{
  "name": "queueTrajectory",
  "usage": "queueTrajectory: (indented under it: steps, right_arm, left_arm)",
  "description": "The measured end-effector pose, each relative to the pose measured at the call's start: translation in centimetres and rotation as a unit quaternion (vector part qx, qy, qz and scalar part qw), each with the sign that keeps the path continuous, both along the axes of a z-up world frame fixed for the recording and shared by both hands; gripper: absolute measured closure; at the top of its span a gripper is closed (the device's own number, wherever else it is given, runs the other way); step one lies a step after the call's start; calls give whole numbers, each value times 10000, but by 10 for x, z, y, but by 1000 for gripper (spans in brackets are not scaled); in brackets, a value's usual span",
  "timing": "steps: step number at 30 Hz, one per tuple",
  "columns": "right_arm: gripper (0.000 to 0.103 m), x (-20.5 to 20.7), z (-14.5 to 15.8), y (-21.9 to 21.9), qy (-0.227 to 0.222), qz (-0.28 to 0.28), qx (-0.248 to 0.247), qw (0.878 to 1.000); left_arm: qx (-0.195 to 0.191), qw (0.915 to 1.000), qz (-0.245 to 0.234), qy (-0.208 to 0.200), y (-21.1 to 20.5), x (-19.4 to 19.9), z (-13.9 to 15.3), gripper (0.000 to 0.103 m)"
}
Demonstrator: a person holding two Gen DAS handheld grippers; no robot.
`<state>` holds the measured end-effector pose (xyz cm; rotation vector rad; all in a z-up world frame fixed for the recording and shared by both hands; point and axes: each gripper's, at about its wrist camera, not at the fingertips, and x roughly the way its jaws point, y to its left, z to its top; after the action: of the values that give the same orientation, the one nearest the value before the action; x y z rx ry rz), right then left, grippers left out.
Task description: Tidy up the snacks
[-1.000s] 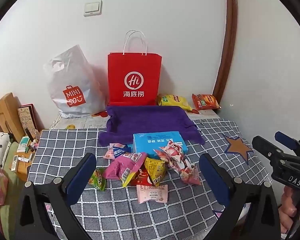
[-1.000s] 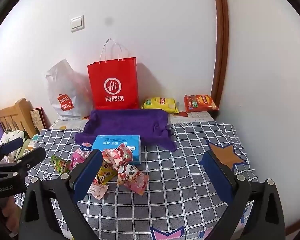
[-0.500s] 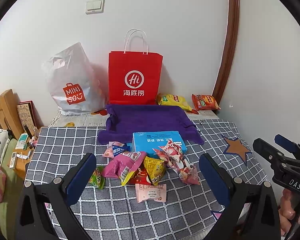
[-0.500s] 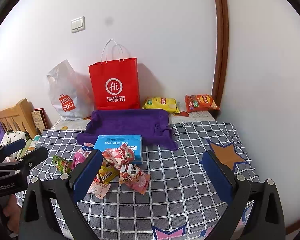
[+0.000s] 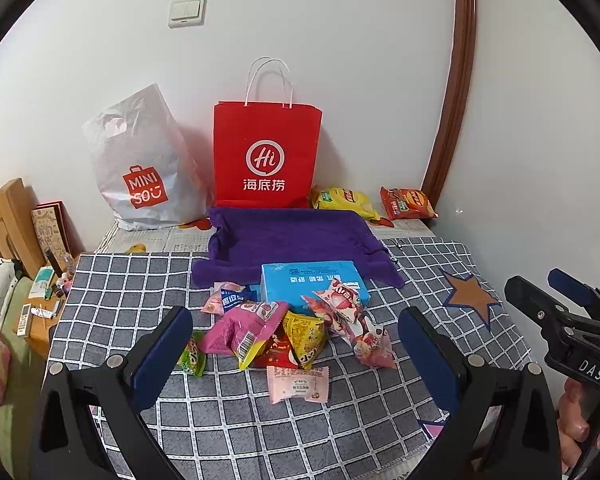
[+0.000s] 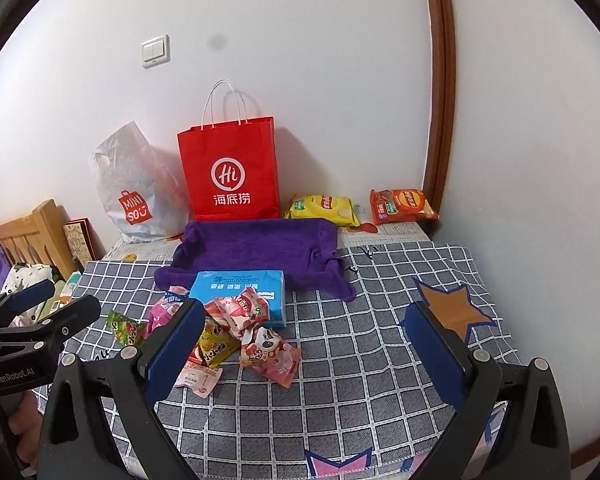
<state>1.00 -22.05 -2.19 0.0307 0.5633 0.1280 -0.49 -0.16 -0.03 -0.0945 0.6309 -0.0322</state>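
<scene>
Left wrist view: left gripper [image 5: 296, 348] hovered above the near edge of the surface [image 5: 140, 280], fingers [image 5: 162, 354] spread wide, nothing between them. Surface covered by a grey checked cloth. Snack pile [image 5: 284, 328] lay near the middle, directly ahead of the open fingers: pink packet [image 5: 240, 326], yellow packet [image 5: 304, 336], small green packet [image 5: 192, 356] at the left edge of the pile, pale pink sachet [image 5: 298, 384] nearest the camera and slightly apart. Blue box [image 5: 314, 284] lay flat at the far side of the pile, touching it, its far edge resting on the purple cloth tray [image 5: 288, 236]. Tray held no snacks. Behind the tray, against the wall: red paper bag [image 5: 266, 156], upright; white plastic bag [image 5: 144, 168] to its left; yellow chip bag [image 5: 344, 200] and orange chip bag [image 5: 406, 202] to its right, lying flat.

Right wrist view: right gripper [image 6: 304, 348] also above the near edge, further right, fingers [image 6: 432, 354] equally wide apart and holding nothing. Snack pile sat ahead and to the left, partly hidden by the left-hand finger. Left gripper visible at the far left of this view, a hand [image 6: 20, 420] partly showing beneath it. Orange star patch [image 6: 448, 308] on the checked cloth at right, well apart from the snacks.
</scene>
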Motion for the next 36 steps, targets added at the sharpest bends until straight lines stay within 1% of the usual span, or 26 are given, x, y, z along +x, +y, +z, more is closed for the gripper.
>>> queueTrajectory:
  steps: [22,32,36]
  right_arm:
    - [4,-7,2,2,-43,15,-9,10000]
    - [4,-1,1,6,-38,63,-18,10000]
    - [4,2,0,9,-120,41,-60,9999]
  left_arm:
    - [-100,9999,-12,-6,2,1,0,0]
    - [-162,9999,-2,23,6,4,-6,0]
    - [-245,9997,4,37,10,8,-8,0]
